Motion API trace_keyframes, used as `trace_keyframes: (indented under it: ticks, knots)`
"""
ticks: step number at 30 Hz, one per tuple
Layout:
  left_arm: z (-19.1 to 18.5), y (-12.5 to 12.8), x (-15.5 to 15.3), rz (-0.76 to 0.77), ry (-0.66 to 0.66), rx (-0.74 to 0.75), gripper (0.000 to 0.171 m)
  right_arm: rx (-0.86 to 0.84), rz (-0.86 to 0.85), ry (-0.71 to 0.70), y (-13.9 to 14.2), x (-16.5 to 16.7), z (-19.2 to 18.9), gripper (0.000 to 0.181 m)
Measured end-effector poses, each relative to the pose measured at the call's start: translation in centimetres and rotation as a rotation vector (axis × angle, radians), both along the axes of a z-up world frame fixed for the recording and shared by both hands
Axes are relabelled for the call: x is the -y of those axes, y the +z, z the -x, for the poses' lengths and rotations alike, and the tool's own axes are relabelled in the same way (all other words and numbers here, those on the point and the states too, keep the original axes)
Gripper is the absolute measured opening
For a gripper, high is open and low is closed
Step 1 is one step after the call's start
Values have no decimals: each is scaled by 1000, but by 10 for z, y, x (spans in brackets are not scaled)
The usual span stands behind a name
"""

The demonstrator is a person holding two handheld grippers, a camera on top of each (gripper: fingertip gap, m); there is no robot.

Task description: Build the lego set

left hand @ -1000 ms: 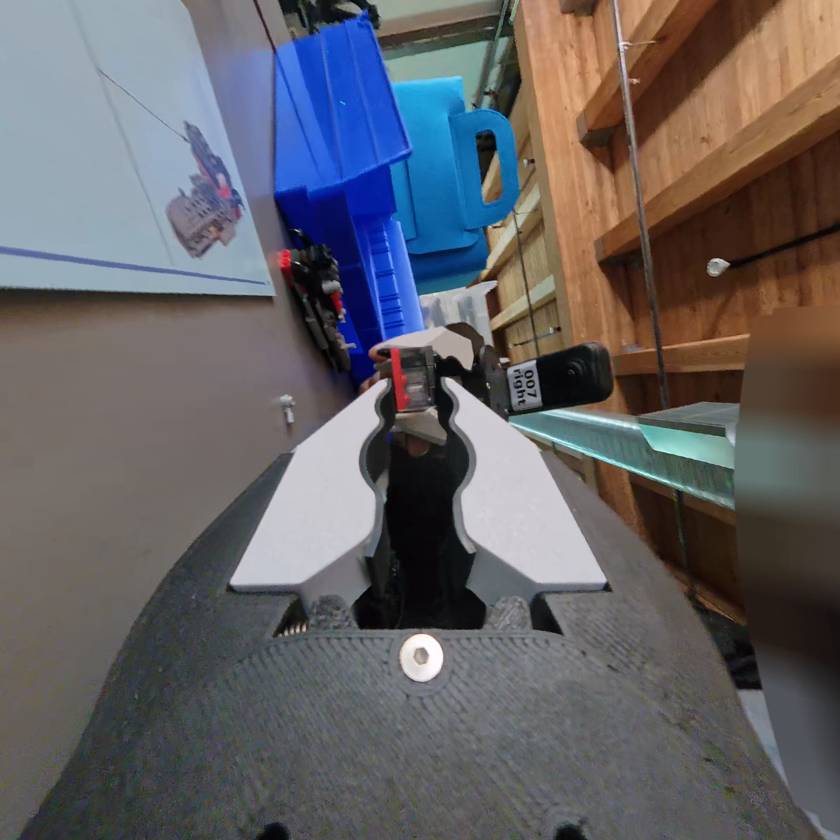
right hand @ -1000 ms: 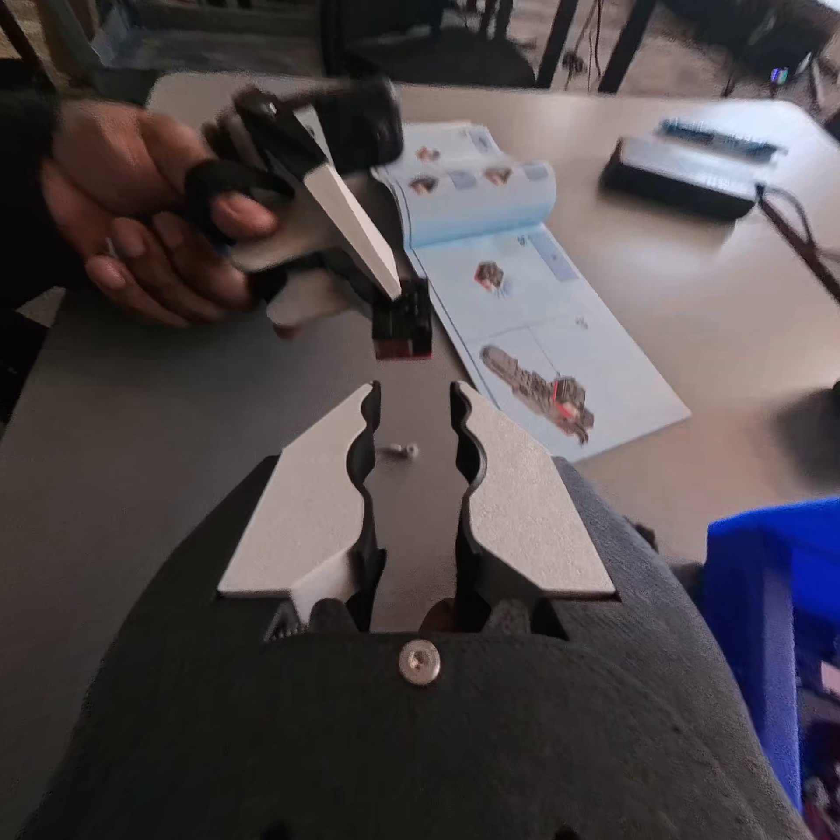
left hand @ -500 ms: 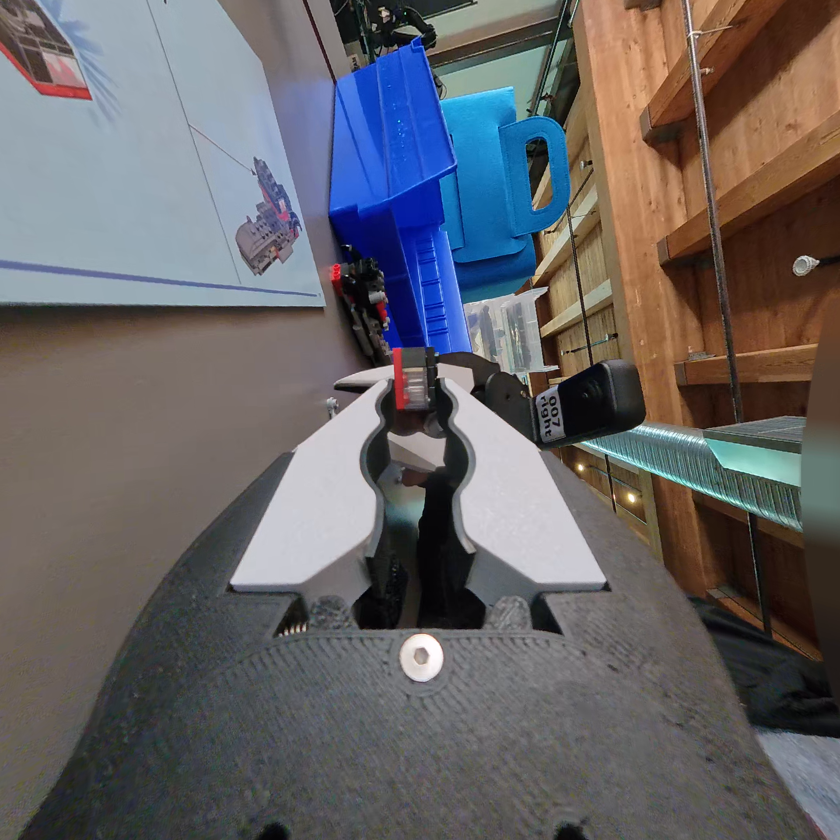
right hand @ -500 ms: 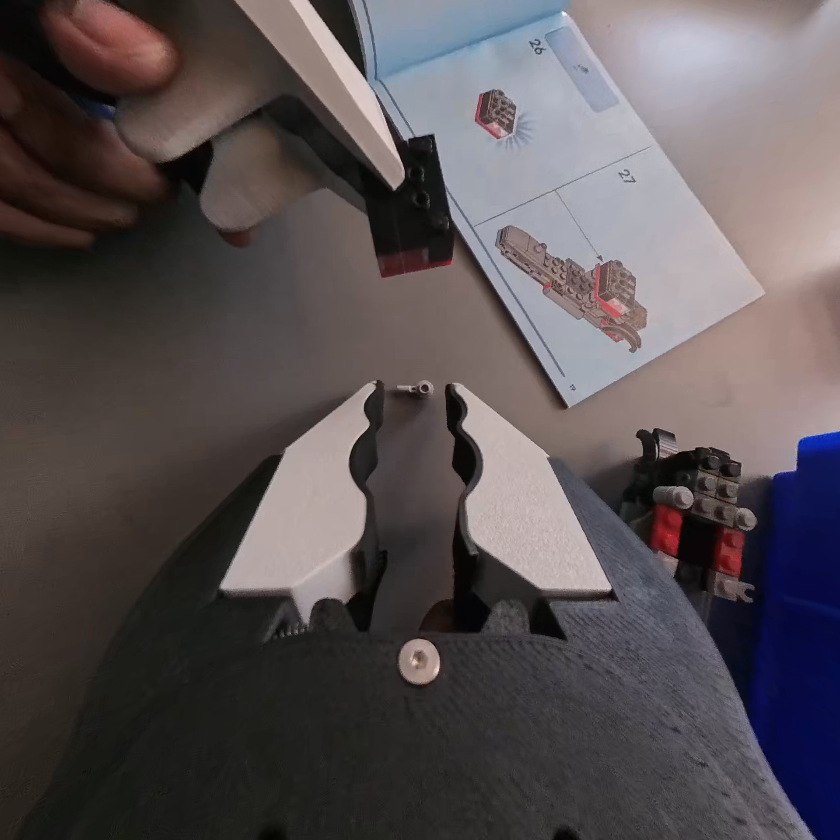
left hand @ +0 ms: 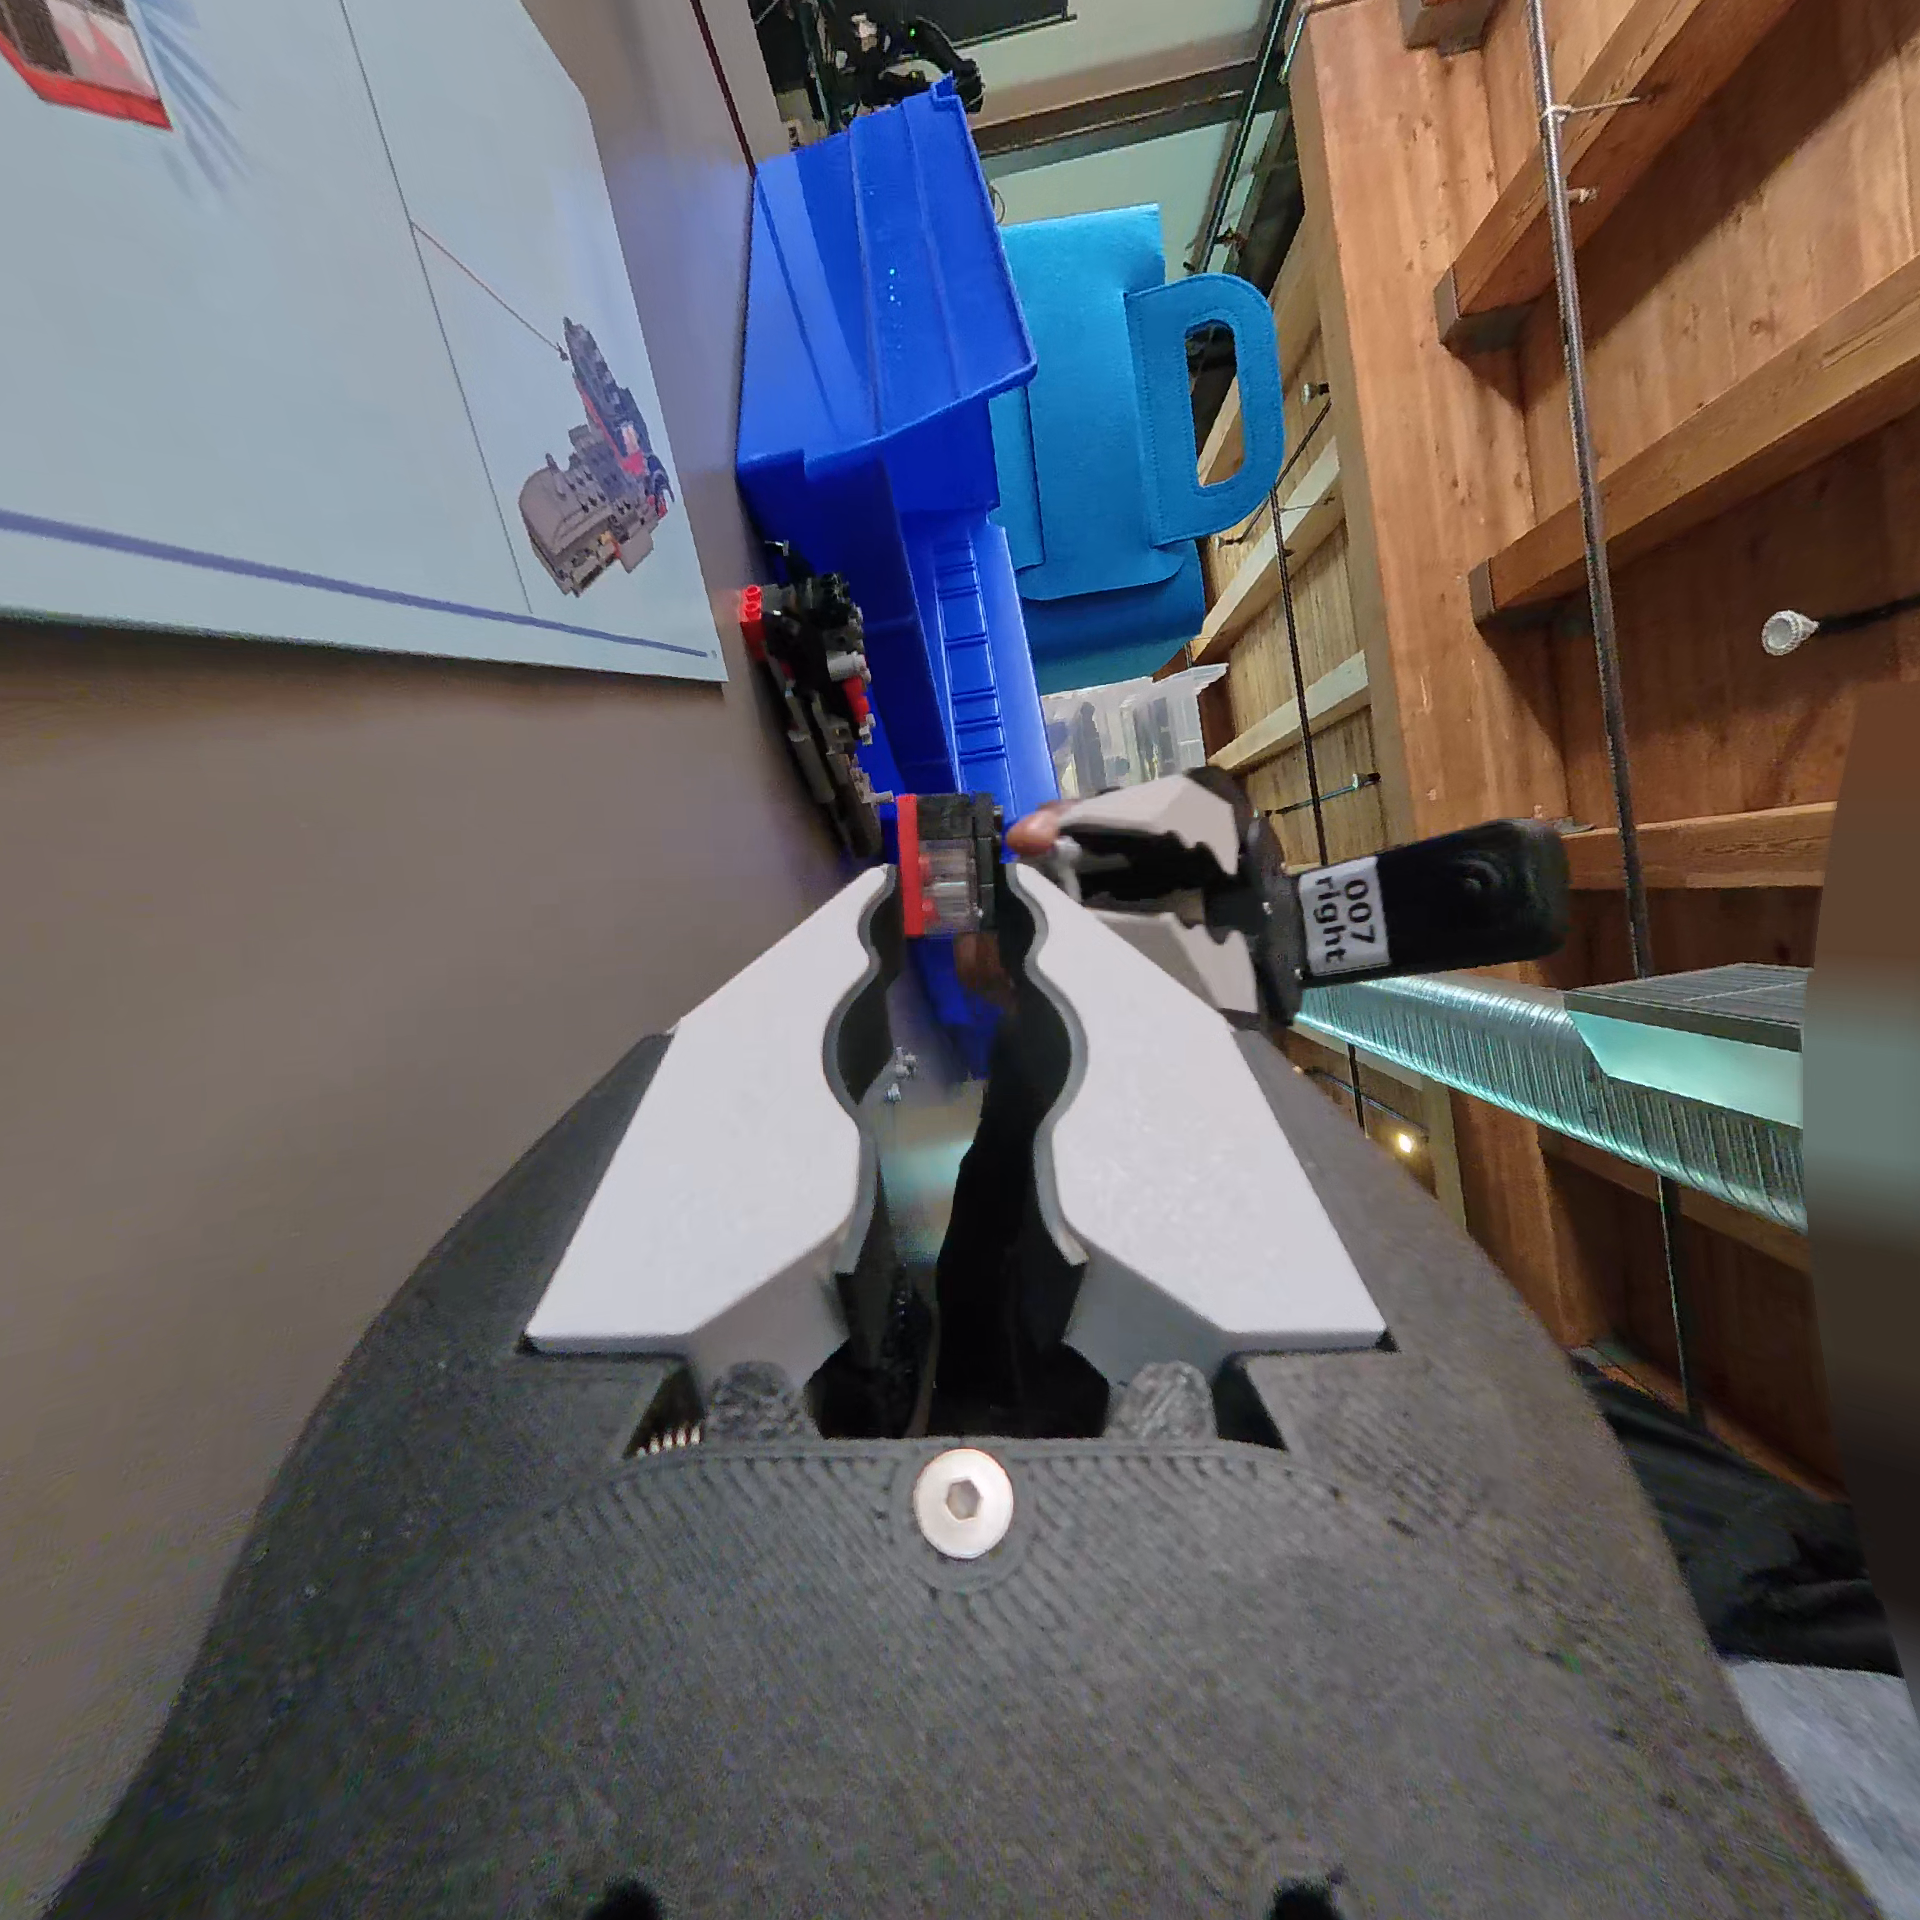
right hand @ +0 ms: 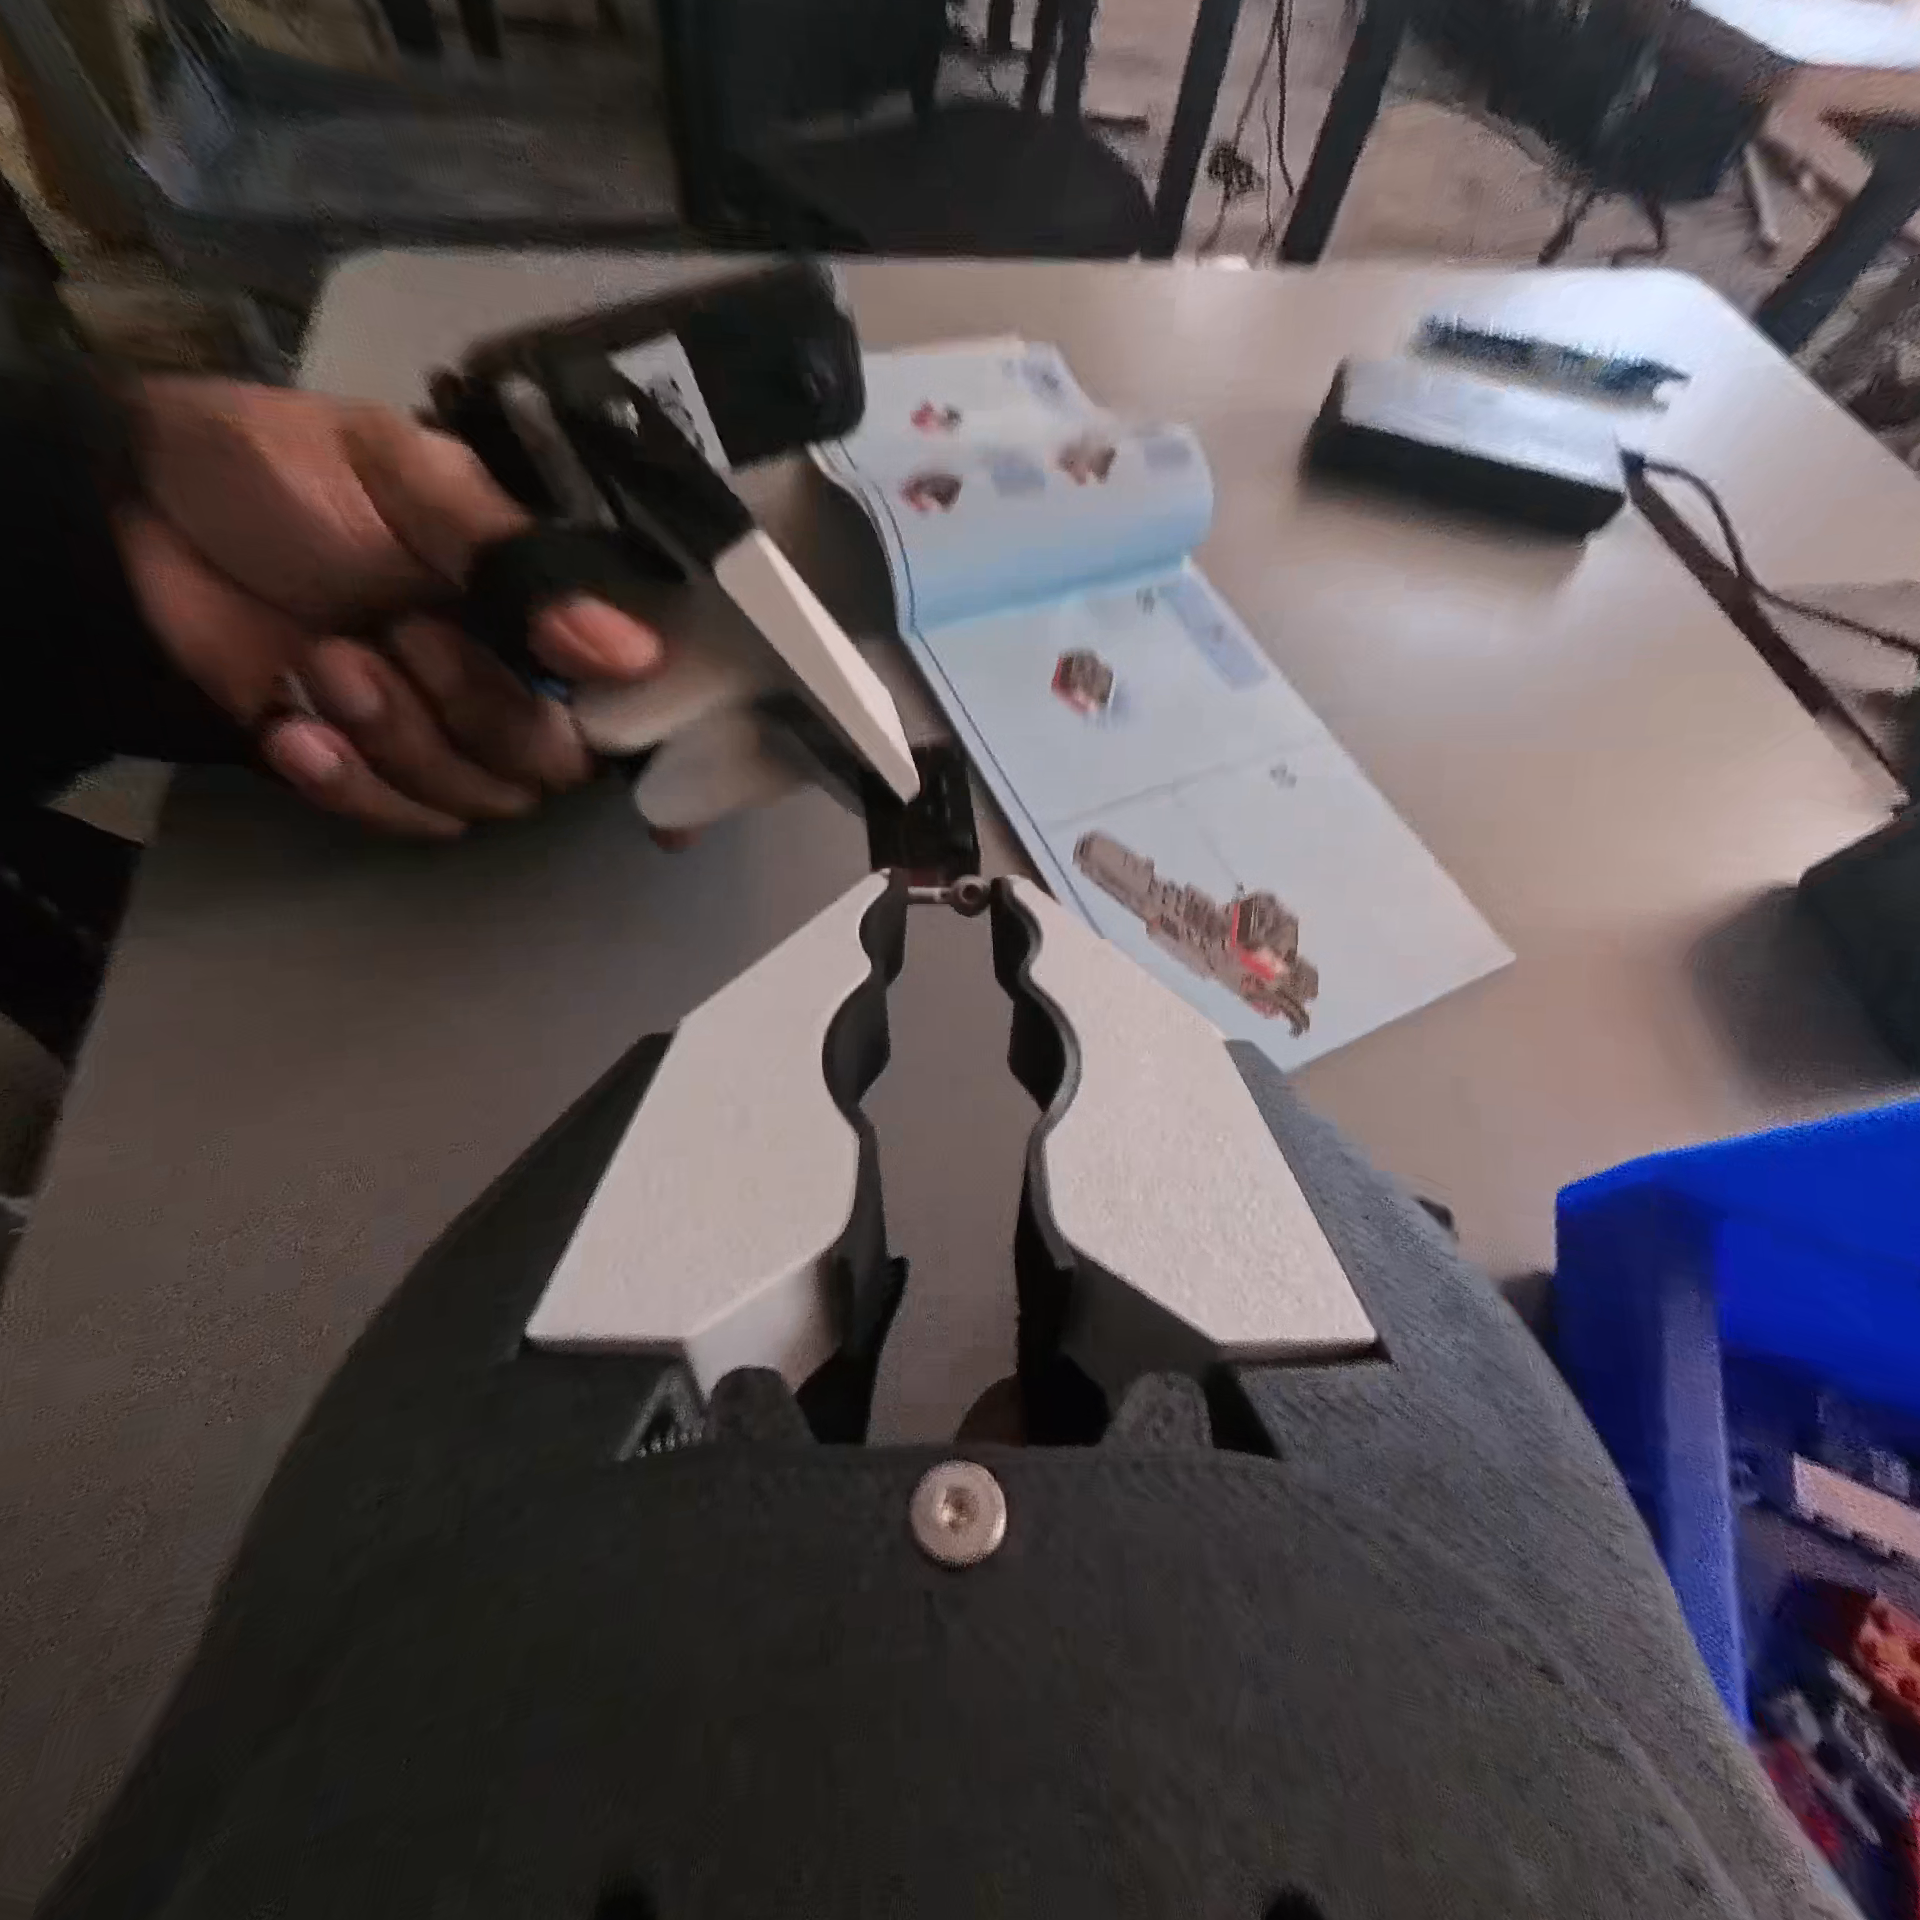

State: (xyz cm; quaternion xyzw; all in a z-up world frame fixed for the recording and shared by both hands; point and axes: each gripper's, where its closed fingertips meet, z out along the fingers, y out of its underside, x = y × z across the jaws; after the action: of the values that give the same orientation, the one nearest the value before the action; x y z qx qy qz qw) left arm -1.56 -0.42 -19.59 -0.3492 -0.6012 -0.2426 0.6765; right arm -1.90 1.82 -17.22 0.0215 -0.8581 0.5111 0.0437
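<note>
My left gripper [left hand: 945, 883] is shut on a small black, red and clear lego block [left hand: 940, 862]. In the right wrist view it [right hand: 899, 795] comes in from the upper left, held by a hand [right hand: 343, 603], with the block [right hand: 935, 821] just beyond my right fingertips. My right gripper [right hand: 940, 894] is shut on a small grey pin piece [right hand: 951, 894], held crosswise at the very tips above the table. The left wrist view shows the right gripper [left hand: 1049, 836] close to the block's right side. The part-built lego model [left hand: 821, 675] lies against the blue bin.
An open instruction booklet [right hand: 1143, 727] lies on the grey table [right hand: 312, 1039]. A blue bin [right hand: 1766, 1299] holding loose pieces stands at the right. A black device [right hand: 1475, 436] with a cord lies at the far right. Wooden shelving [left hand: 1558, 416] and a blue felt bag [left hand: 1122, 436] are behind. The tips of both grippers are at nearly the same place.
My right gripper has closed on the small grey piece that lay on the table and lifted it up toward the block. The left gripper has kept its hold on the block.
</note>
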Motion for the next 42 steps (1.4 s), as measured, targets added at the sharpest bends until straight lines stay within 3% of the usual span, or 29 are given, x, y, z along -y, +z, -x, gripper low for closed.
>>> trace_keyframes:
  ticks: [8,42]
  knots:
    - [-1,2,-2,2,-10,-14,17,-28,-54,34,-8,14,-3,17]
    - [-2,5,-5,91,-3,-77,18,-38,-127,53,-10,14,-2,18]
